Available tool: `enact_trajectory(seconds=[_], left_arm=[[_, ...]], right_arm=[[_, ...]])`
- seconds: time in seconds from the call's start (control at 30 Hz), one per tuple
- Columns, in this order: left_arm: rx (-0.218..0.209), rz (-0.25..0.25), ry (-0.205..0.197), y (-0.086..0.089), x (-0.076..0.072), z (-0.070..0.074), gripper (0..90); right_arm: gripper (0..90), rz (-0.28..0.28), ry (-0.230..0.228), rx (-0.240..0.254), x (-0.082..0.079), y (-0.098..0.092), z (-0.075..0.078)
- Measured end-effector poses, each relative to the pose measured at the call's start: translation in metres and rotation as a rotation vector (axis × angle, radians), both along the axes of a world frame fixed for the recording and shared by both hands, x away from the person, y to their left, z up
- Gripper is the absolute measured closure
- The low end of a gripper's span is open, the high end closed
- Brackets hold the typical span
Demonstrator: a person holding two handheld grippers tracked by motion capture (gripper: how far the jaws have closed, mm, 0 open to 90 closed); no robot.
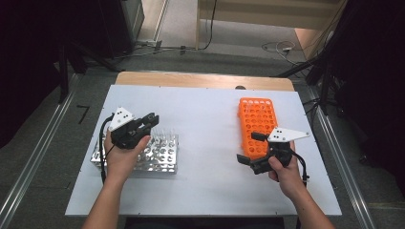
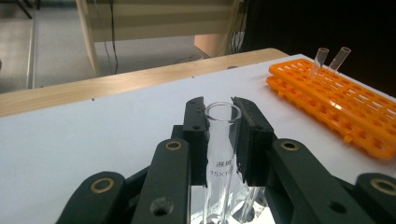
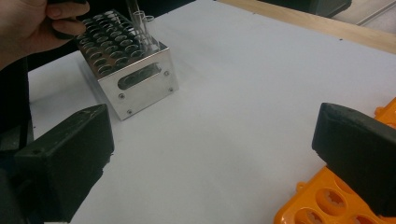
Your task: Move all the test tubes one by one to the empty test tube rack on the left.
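My left gripper (image 1: 151, 120) hangs over the far side of a shiny metal tube rack (image 1: 162, 160) on the left of the white table. In the left gripper view its black jaws are shut on a clear glass test tube (image 2: 223, 140), which stands upright with its lower end down at the rack's holes. A few more clear tubes (image 3: 140, 21) stand in that rack. My right gripper (image 1: 249, 148) is held open by the near left corner of an orange tube rack (image 1: 258, 119), with nothing between its jaws. Two tubes (image 2: 330, 58) lean in the orange rack's far end.
The white tabletop (image 1: 210, 119) lies on a wooden table whose far edge (image 1: 200, 80) shows beyond it. Bare white surface separates the two racks. Dark stands and cables sit on the floor around the table.
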State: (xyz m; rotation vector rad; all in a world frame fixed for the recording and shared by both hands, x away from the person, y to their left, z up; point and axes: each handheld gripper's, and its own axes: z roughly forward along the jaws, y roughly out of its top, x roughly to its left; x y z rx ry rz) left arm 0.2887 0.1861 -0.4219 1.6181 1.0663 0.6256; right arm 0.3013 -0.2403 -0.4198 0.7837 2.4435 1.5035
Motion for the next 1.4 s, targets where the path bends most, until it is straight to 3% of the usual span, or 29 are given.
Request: enact_trajectory(seconds=[0.33, 0.63, 0.8, 0.93, 1.27, 1.4], left_arm=[[0.041, -0.002, 0.048, -0.005, 0.000, -0.008, 76.0], [0.044, -0.001, 0.086, -0.005, -0.002, -0.010, 75.8], [0.086, 0.007, 0.091, -0.008, -0.005, -0.012, 75.5], [0.101, -0.008, 0.117, -0.011, -0.004, -0.014, 74.7], [0.093, -0.002, 0.191, -0.010, -0.003, -0.015, 73.2], [0.077, 0.007, 0.200, -0.009, -0.004, -0.014, 66.6]], right_arm=[[0.0, -0.004, -0.004, 0.002, 0.000, -0.002, 0.001], [0.0, -0.006, -0.008, 0.004, 0.000, -0.003, 0.002], [0.0, -0.007, -0.012, 0.006, 0.000, -0.003, 0.003], [0.0, -0.009, -0.013, 0.004, 0.000, -0.003, 0.003], [0.0, -0.032, -0.017, 0.007, 0.002, -0.008, 0.002], [0.0, -0.045, -0.018, 0.013, 0.003, -0.012, 0.003]])
